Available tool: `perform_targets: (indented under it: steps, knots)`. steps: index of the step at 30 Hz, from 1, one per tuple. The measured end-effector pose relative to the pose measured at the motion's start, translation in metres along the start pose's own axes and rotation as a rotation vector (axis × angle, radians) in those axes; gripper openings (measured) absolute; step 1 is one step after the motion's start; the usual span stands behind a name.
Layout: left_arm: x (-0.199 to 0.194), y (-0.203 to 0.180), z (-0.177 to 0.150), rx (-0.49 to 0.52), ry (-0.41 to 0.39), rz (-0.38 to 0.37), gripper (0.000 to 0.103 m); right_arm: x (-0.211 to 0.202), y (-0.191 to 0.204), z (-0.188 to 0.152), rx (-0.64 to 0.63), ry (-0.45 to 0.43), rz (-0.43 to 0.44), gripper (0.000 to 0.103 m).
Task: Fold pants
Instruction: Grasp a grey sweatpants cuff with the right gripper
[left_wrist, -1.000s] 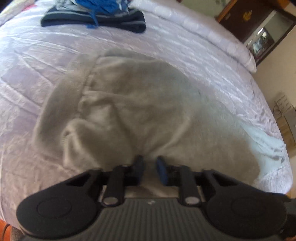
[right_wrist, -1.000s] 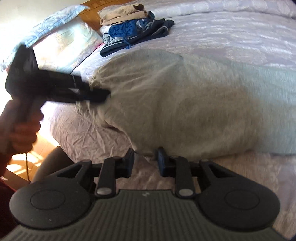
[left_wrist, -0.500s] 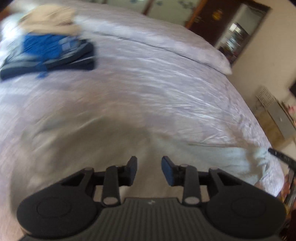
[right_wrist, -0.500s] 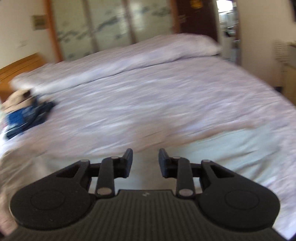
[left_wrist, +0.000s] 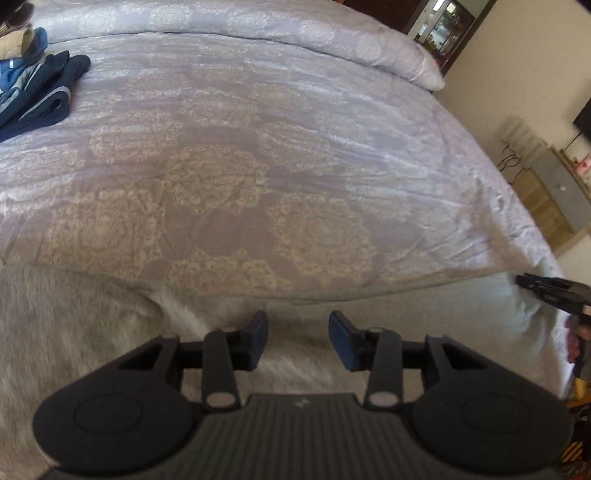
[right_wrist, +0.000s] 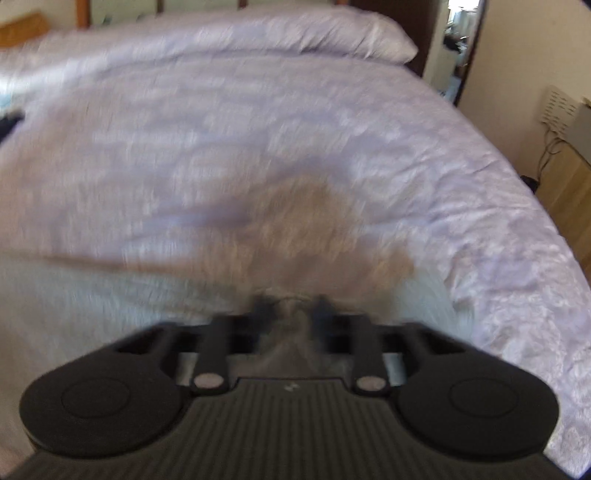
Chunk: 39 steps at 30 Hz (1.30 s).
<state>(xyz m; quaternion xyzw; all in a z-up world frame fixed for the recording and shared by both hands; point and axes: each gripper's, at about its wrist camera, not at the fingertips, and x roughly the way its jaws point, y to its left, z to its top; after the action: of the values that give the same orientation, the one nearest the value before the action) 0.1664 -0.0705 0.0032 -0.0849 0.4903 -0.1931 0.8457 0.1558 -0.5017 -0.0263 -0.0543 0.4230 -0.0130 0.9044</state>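
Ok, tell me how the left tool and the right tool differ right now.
The left tool has its jaws apart and opening, with nothing between them, hovering over the grey pants; the right tool stands narrower and is closing, with a bunch of pants fabric between its fingers. The left tool's view is sharp, the right tool's is blurred. Both point down at the same pants on the lilac bedspread.

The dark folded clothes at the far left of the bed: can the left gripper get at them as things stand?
Probably yes: only bare bedspread lies between the opening left gripper and the clothes, though they are far off.
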Motion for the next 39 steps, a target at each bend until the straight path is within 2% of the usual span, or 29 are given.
perform_targets:
  steps: [1,2,6,7,9,11,12,15,17,18,19,20,21,25,28,30,32,35,38,39]
  knots:
    - [0.003,0.002,0.0,-0.006,0.007,0.013,0.039,-0.004,0.002,-0.004,-0.026,-0.023,-0.004,0.017]
    - [0.006,0.005,-0.001,-0.017,0.009,0.019,0.039,-0.008,0.0,-0.005,-0.02,-0.042,-0.006,0.009]
    - [0.01,0.01,0.002,-0.06,-0.027,0.044,0.039,-0.017,-0.042,0.004,0.244,-0.161,-0.013,0.002]
    - [0.01,0.008,0.002,-0.045,-0.036,0.056,0.039,-0.01,-0.045,0.003,0.267,-0.151,-0.034,0.002]
    - [0.012,0.002,0.001,0.018,-0.046,0.086,0.039,0.012,-0.039,-0.002,0.226,-0.09,-0.129,0.002]
    - [0.007,-0.001,-0.001,0.036,-0.051,0.093,0.041,0.01,-0.034,-0.005,0.208,-0.115,-0.147,0.002]
    - [0.001,0.0,-0.001,0.028,-0.065,0.09,0.046,0.001,-0.037,-0.003,0.24,-0.129,-0.13,0.004]
    - [-0.02,0.007,-0.002,-0.01,-0.12,0.075,0.048,-0.042,-0.064,-0.007,0.409,-0.261,-0.075,0.009]
    - [-0.037,0.016,-0.005,-0.053,-0.153,0.059,0.05,-0.065,-0.083,-0.018,0.507,-0.295,-0.049,0.011]
    - [-0.044,0.021,-0.007,-0.076,-0.164,0.048,0.051,-0.076,-0.09,-0.027,0.547,-0.301,-0.038,0.016]
    - [-0.052,0.025,-0.01,-0.098,-0.171,0.037,0.051,-0.083,-0.098,-0.036,0.593,-0.303,-0.025,0.022]
    - [-0.058,0.029,-0.014,-0.115,-0.177,0.028,0.051,-0.09,-0.104,-0.048,0.648,-0.303,-0.005,0.041]
    - [-0.064,0.033,-0.018,-0.13,-0.18,0.019,0.052,-0.097,-0.108,-0.061,0.706,-0.305,0.018,0.052]
    - [-0.07,0.038,-0.037,-0.17,-0.154,-0.011,0.053,-0.11,-0.118,-0.108,0.926,-0.321,0.111,0.054]
    - [-0.061,0.036,-0.048,-0.191,-0.109,-0.032,0.053,-0.098,-0.123,-0.125,1.043,-0.282,0.135,0.054]
    - [-0.053,0.032,-0.054,-0.184,-0.078,-0.017,0.053,-0.092,-0.122,-0.132,1.1,-0.267,0.164,0.054]
    - [-0.044,0.03,-0.059,-0.193,-0.05,0.002,0.053,-0.084,-0.124,-0.132,1.139,-0.271,0.203,0.054]
    - [-0.042,0.031,-0.063,-0.208,-0.05,0.009,0.053,-0.075,-0.127,-0.122,1.17,-0.282,0.238,0.057]
    - [-0.041,0.029,-0.063,-0.203,-0.046,0.02,0.053,-0.063,-0.128,-0.11,1.153,-0.278,0.226,0.054]
    - [-0.042,0.029,-0.063,-0.206,-0.045,0.023,0.053,-0.06,-0.126,-0.106,1.139,-0.28,0.22,0.049]
